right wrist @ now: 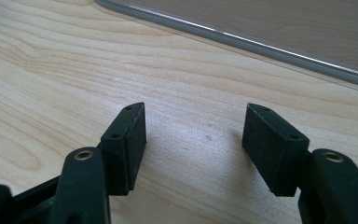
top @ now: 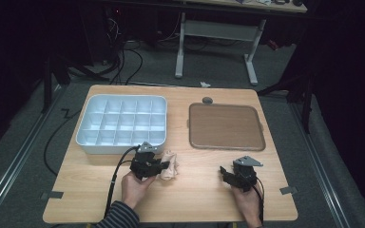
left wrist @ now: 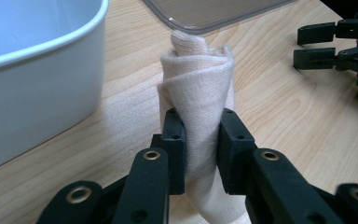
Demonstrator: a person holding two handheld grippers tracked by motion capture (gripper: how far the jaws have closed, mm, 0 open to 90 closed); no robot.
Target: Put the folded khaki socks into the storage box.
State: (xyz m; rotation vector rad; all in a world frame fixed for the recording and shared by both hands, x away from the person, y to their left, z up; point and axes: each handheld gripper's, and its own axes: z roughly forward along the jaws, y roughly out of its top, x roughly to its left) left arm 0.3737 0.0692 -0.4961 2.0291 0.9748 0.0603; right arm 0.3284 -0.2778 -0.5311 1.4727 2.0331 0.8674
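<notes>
Item: rolled beige cloth [left wrist: 196,107], on the table [top: 195,199] at 6 o'clock of the white compartment box [top: 122,124]. My left gripper [left wrist: 200,149] lies low, jaws clamped on the roll's middle. My right gripper [right wrist: 193,144], at 3 o'clock of it, rests with jaws apart over bare wood near the brown tray [top: 226,127].

You see a pale cream rolled cloth [left wrist: 198,107] pinched between the black pads of your left gripper [left wrist: 200,149], a white compartment box [top: 122,123], a clear lid [top: 226,127] showing brown, a light wood-grain table [top: 195,190], and your striped sleeve [top: 121,216].
</notes>
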